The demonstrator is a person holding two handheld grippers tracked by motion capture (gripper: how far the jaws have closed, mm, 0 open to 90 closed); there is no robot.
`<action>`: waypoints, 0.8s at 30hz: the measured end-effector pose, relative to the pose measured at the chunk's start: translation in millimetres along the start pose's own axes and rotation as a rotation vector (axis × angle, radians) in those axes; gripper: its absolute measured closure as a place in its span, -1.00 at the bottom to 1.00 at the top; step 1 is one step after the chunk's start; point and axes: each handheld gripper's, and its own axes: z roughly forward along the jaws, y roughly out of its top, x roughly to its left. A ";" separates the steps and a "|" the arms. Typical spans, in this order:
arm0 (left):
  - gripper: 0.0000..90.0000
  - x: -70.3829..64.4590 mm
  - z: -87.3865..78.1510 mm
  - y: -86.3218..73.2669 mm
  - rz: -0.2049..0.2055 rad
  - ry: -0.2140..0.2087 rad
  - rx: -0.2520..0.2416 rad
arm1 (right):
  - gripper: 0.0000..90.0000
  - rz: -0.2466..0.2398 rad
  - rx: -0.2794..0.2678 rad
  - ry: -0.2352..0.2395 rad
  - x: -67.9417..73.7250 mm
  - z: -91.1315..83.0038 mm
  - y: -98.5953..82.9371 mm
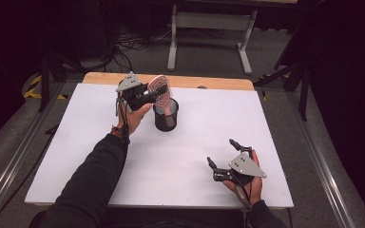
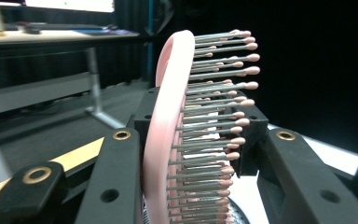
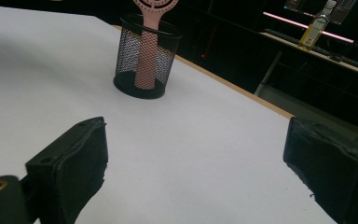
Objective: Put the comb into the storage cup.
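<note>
Two grippers: left gripper (image 1: 153, 93) seemingly pinching pink hairbrush (image 1: 160, 90) in mesh cup (image 1: 165, 116); right gripper (image 1: 222, 156) spread.

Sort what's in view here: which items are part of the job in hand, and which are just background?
In the job:
- pink hairbrush, handle down in the cup
- black mesh cup
- left claw, shut on the brush head
- white table

Just about:
- right claw, open, resting apart
- bottle on the far desk
- white desk frame behind the table
</note>
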 end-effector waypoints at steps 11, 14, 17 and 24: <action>0.34 19.7 -5.8 -9.7 -0.067 0.065 -0.008 | -0.84 -0.002 0.009 0.021 1.0 1.3 -0.9; 0.34 29.5 -9.4 -16.2 -0.125 0.077 -0.026 | -0.84 -0.002 0.011 0.022 1.4 1.6 -0.9; 0.32 35.1 -11.1 -20.0 -0.152 0.083 -0.029 | -0.84 -0.002 0.012 0.024 1.6 2.1 -1.2; 0.23 41.8 -12.9 -26.5 -0.177 0.089 -0.009 | -0.84 -0.008 0.012 0.030 2.5 2.2 -1.0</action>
